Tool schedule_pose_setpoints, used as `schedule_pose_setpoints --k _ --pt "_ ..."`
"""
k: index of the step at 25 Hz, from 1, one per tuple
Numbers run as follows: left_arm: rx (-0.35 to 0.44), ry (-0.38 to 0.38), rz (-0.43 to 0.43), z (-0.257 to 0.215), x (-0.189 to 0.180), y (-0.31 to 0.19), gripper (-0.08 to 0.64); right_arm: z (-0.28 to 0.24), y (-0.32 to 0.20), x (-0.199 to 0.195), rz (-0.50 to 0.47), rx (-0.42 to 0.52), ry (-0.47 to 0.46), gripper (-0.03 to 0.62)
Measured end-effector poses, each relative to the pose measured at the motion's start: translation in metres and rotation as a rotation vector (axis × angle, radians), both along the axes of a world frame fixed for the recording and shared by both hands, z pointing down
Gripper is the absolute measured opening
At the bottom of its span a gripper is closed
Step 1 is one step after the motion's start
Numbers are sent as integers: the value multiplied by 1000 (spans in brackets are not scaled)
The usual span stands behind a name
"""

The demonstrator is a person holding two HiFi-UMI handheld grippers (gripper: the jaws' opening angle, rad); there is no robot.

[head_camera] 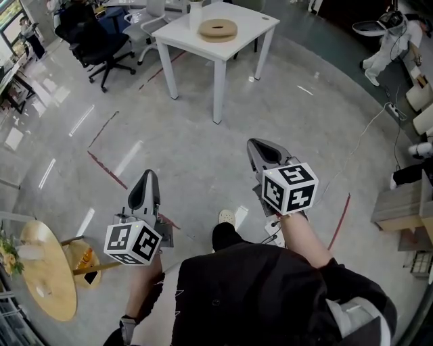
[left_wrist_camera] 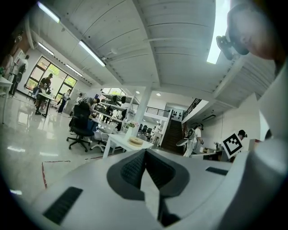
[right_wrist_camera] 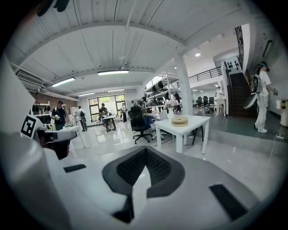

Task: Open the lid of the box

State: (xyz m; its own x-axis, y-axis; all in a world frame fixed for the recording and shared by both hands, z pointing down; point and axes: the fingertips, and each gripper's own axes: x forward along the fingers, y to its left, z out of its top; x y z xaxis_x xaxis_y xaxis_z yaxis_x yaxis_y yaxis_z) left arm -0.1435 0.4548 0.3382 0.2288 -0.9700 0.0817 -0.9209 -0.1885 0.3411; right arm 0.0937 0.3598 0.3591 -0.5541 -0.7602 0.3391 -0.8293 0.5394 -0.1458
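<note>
Jaws on your left gripper [head_camera: 147,177] and right gripper [head_camera: 261,147] are pressed together, holding nothing. Box [head_camera: 218,29] sits on the table [head_camera: 260,23], well ahead; approach squarely before parting them.

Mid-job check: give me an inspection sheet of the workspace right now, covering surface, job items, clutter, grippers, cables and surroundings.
Surface: white table stands ahead across the shiny floor, away from both grippers.
Job's things: round wooden box on the table, untouched; too far off to judge its lid.
Clutter: white container beside the box.
Grippers: left gripper and right gripper both shut, fingers together, nothing between them, held over the floor.
Cables: white cable lies on the floor at right, running to a power strip.
Surroundings: office chairs, round wooden side table, red tape marks on the floor.
</note>
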Motion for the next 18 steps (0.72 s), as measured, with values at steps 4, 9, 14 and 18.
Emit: schedule_pose_setpoints --k 4,9,14,18 --pt "-1 9 9 -2 1 -21 11 -1 -21 1 7 4 -4 5" --pt "19 10 4 -13 0 -52 11 -10 -56 5 17 6 -35 5" --pt "41 19 0 -21 2 -82 11 -18 -89 8 11 18 -33 5" --pt "56 19 1 -28 6 -108 11 -24 -114 12 7 29 -38 5"
